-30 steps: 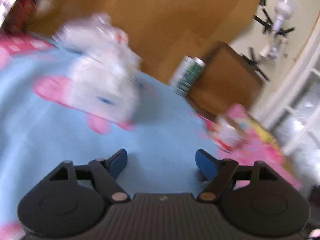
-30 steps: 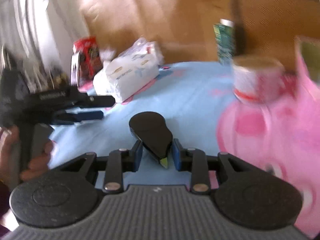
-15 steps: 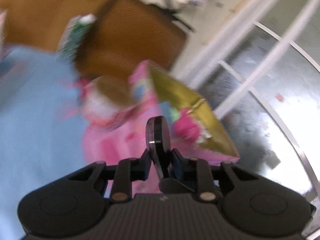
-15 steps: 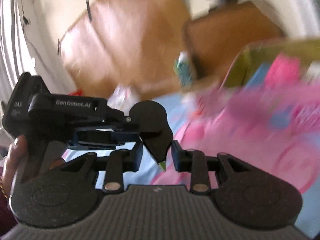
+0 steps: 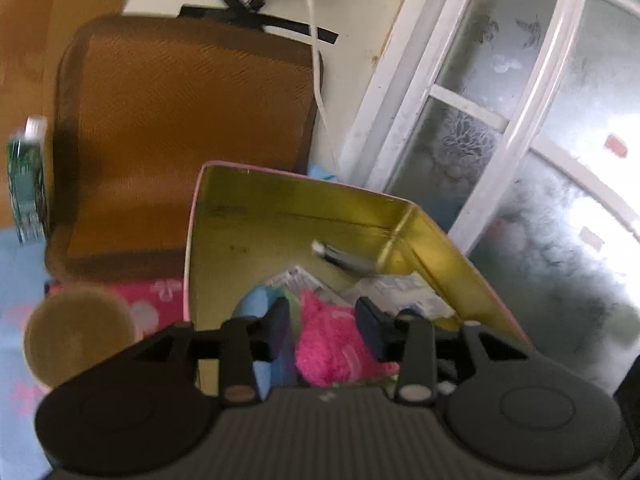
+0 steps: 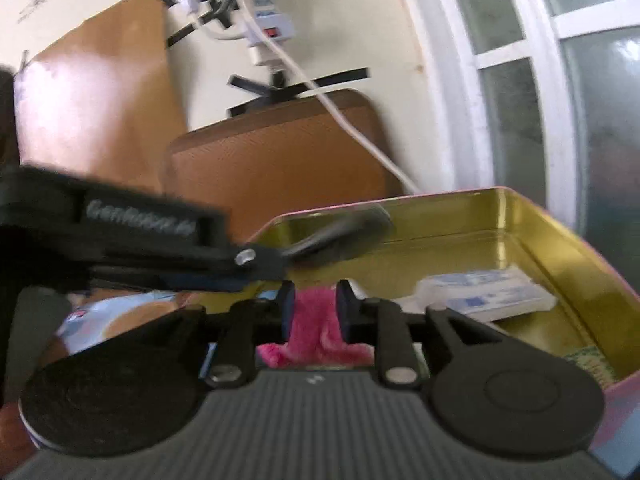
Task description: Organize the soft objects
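Observation:
An open tin (image 5: 300, 176) with a gold inside and pink outside stands in front of both grippers. In it lie a fluffy pink item (image 5: 332, 348) and white tissue packs (image 6: 480, 288). My left gripper (image 5: 323, 326) hangs over the tin with its jaws opening and nothing between them. A blurred black teardrop-shaped pad (image 5: 344, 258) is loose in front of it, inside the tin. In the right wrist view the same pad (image 6: 340, 232) sits just past the left gripper (image 6: 264, 270). My right gripper (image 6: 316, 308) has a narrow, closing gap. Only the pink item (image 6: 316, 332) below shows through.
A round cup (image 5: 76, 332) stands left of the tin on the blue and pink cloth. A green can (image 5: 24, 184) is at the far left. A brown chair back (image 5: 180, 128) rises behind the tin, with a window frame (image 5: 500, 120) on the right and a power strip (image 6: 272, 28) on the wall.
The black pad passed from the right gripper to the left, which then let it go over the tin. Both grippers swung right from the blue cloth to the tin.

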Demonstrator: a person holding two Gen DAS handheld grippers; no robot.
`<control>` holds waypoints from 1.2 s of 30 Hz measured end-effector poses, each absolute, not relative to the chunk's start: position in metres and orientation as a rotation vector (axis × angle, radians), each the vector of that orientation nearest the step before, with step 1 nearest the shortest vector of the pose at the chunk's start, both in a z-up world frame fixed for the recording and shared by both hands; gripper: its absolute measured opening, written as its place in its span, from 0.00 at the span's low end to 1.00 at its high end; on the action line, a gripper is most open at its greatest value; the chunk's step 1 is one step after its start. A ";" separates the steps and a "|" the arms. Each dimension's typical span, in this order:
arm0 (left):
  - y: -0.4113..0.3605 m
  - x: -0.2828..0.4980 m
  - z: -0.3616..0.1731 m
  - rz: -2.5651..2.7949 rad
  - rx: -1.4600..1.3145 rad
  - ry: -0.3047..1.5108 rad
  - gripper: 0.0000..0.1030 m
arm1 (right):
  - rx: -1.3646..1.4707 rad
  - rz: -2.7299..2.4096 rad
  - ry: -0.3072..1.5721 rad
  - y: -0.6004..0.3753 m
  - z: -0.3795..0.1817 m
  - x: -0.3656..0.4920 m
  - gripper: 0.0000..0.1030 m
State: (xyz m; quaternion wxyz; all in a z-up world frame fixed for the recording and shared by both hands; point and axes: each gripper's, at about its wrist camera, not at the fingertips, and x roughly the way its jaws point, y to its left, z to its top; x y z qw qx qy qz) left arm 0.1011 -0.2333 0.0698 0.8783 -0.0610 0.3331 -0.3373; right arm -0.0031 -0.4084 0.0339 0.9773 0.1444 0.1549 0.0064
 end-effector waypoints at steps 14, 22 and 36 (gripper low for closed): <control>-0.163 0.019 0.072 -0.588 0.063 0.571 0.50 | 0.401 0.018 0.213 -0.388 0.038 -0.085 0.25; -0.133 -0.027 0.075 -0.450 0.139 0.507 1.00 | 0.470 0.006 0.256 -0.376 0.049 -0.107 0.34; -0.089 -0.054 0.061 -0.356 0.130 0.508 1.00 | 0.497 0.012 0.326 -0.344 0.056 -0.125 0.50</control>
